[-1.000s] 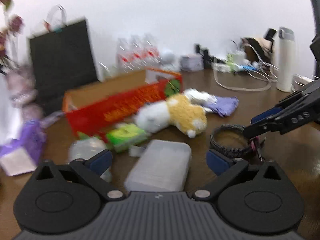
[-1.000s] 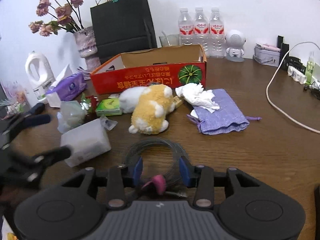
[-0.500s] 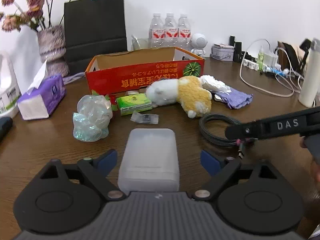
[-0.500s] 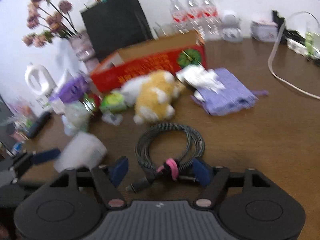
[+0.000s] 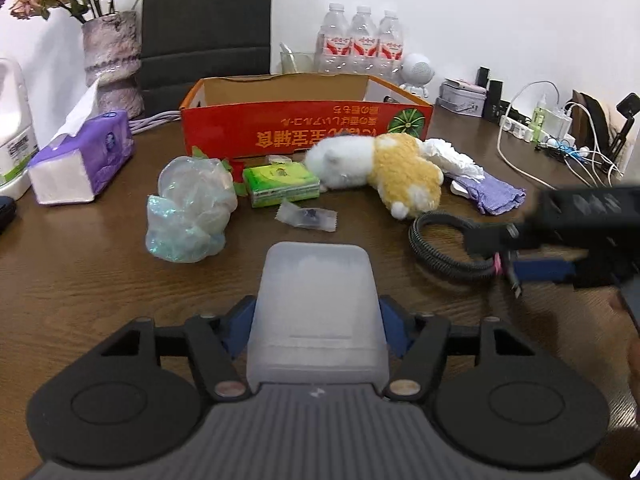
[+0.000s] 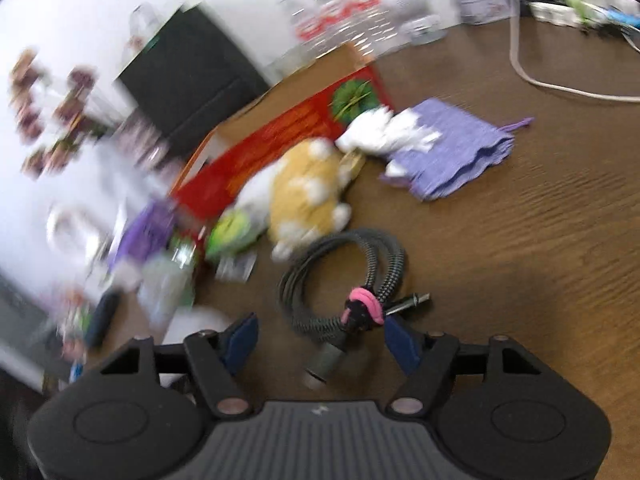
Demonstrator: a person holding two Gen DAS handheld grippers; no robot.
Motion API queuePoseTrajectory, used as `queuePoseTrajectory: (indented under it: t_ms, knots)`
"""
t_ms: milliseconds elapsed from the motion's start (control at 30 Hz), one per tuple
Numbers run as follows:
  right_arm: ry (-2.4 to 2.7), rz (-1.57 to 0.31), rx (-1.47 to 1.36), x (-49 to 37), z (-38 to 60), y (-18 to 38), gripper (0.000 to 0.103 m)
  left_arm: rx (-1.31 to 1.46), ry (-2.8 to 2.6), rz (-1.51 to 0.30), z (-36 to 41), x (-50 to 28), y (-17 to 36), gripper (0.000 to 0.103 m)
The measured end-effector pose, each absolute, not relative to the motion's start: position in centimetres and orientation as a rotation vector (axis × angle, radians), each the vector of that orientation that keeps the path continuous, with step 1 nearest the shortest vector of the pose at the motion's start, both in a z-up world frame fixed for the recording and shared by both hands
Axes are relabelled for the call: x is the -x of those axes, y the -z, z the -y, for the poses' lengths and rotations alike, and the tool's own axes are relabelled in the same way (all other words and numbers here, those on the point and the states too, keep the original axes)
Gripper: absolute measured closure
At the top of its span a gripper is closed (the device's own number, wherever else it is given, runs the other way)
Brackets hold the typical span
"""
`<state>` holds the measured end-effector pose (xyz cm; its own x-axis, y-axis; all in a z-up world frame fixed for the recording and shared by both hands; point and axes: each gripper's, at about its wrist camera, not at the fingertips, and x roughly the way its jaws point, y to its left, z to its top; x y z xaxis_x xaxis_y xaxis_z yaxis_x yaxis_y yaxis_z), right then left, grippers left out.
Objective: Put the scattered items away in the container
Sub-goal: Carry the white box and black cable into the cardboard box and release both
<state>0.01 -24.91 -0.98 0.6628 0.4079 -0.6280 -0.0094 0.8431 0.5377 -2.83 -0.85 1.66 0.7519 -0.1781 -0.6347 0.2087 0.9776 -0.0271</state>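
Observation:
My left gripper [image 5: 317, 324] is closing its jaws on a translucent white plastic box [image 5: 316, 280] lying on the brown table, and both blue pads touch its sides. To its right, my right gripper [image 5: 516, 256] straddles a coiled black cable [image 5: 436, 248]. In the right wrist view the right gripper [image 6: 320, 338] is opening, and the cable [image 6: 340, 264] with its pink band lies between the pads untouched. The red cardboard box [image 5: 304, 136] stands open behind. Before it lie a plush toy [image 5: 384, 164], a green tissue pack [image 5: 280, 184] and a crumpled plastic bag [image 5: 188, 216].
A purple pouch [image 5: 496, 196] with white tissue [image 5: 452, 156] lies right of the plush. A purple tissue pack [image 5: 80, 160], a flower vase [image 5: 112, 60], a black bag [image 5: 208, 20] and water bottles [image 5: 360, 44] line the back. A power strip with cables [image 5: 552, 136] sits far right.
The left jaws have narrowed until the pads meet the white box. The right jaws have widened around the cable coil, and that gripper has rolled and sunk toward the table.

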Motion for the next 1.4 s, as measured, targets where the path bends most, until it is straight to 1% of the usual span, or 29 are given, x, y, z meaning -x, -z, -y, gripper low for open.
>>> queuePoseTrajectory:
  t_ms: [133,167,200,233,267,300,367,433,467,533,600,633,667,733,833,967,1067,1133,1233,1300,1367,1400]
  knots:
    - [-0.168,-0.811,-0.406,-1.9,23.4,0.6,0.034,-0.058,0.208,-0.682,1.0,3.1,-1.5,0.036]
    - [-0.153,-0.806,-0.345,-2.2,22.8,0.7,0.04,-0.055,0.206,-0.683,1.1,3.1,-1.5,0.036]
    - [-0.134,-0.796,-0.276,-2.5,22.2,0.7,0.05,-0.054,0.206,-0.684,1.1,3.0,-1.5,0.036]
    - [-0.111,-0.778,-0.199,-2.6,21.6,0.9,0.057,-0.053,0.205,-0.683,1.1,2.9,-1.4,0.036]
    - [-0.091,-0.761,-0.115,-2.5,21.2,1.1,0.076,-0.052,0.201,-0.682,1.1,2.8,-1.4,0.036]
    - [-0.089,-0.749,-0.048,-2.4,20.9,1.2,0.078,-0.052,0.197,-0.682,1.1,2.8,-1.5,0.036]
    - [-0.124,-0.756,-0.001,-1.8,20.9,1.1,0.081,-0.06,0.192,-0.689,1.2,3.1,-1.6,0.036]
    - [-0.185,-0.776,0.017,-0.6,21.2,0.8,0.082,-0.07,0.202,-0.696,1.3,3.7,-1.7,0.035]
    - [-0.208,-0.787,0.019,-0.1,21.2,0.7,0.082,-0.071,0.202,-0.695,1.3,3.8,-1.8,0.028]
    - [-0.233,-0.789,-0.002,0.9,21.7,0.5,0.081,-0.073,0.19,-0.692,1.2,3.5,-1.9,0.021]
    - [-0.241,-0.785,-0.016,0.9,21.8,0.5,0.064,-0.078,0.184,-0.689,1.3,3.0,-1.9,0.022]
    - [-0.242,-0.783,-0.013,0.8,21.6,0.7,0.069,-0.078,0.191,-0.691,1.3,2.8,-1.9,0.035]
    - [-0.236,-0.773,-0.002,0.8,21.4,1.0,0.08,-0.074,0.202,-0.693,1.2,2.7,-1.9,0.037]
    - [-0.23,-0.753,0.049,0.7,20.8,1.2,0.081,-0.076,0.196,-0.684,1.4,3.1,-1.8,0.037]
    - [-0.265,-0.748,0.006,1.0,21.2,0.6,0.082,-0.06,0.188,-0.638,1.2,4.0,-2.8,0.037]
    - [-0.294,-0.655,-0.032,0.9,22.1,-2.8,0.082,-0.043,0.176,-0.534,0.6,3.0,-6.2,0.037]
    - [-0.329,-0.585,-0.028,-1.6,22.4,-5.7,0.082,-0.026,0.156,-0.468,-0.1,-1.4,-9.5,0.037]
    - [-0.32,-0.522,-0.016,-4.6,22.4,-8.1,0.082,-0.054,0.101,-0.424,-0.2,-6.1,-11.7,0.037]
    - [-0.316,-0.473,-0.016,-11.3,22.2,-11.7,0.082,-0.031,0.045,-0.435,-0.5,-14.7,-14.0,0.037]
    - [-0.286,-0.489,0.033,-16.7,21.7,-12.8,0.082,-0.023,0.018,-0.492,-0.2,-21.0,-14.0,0.037]
    - [-0.265,-0.554,0.07,-23.0,21.0,-12.6,0.082,-0.037,-0.026,-0.535,0.3,-26.3,-13.0,0.037]
    - [-0.258,-0.592,0.079,-25.9,20.6,-12.0,0.082,-0.063,-0.048,-0.528,0.6,-28.4,-12.3,0.037]
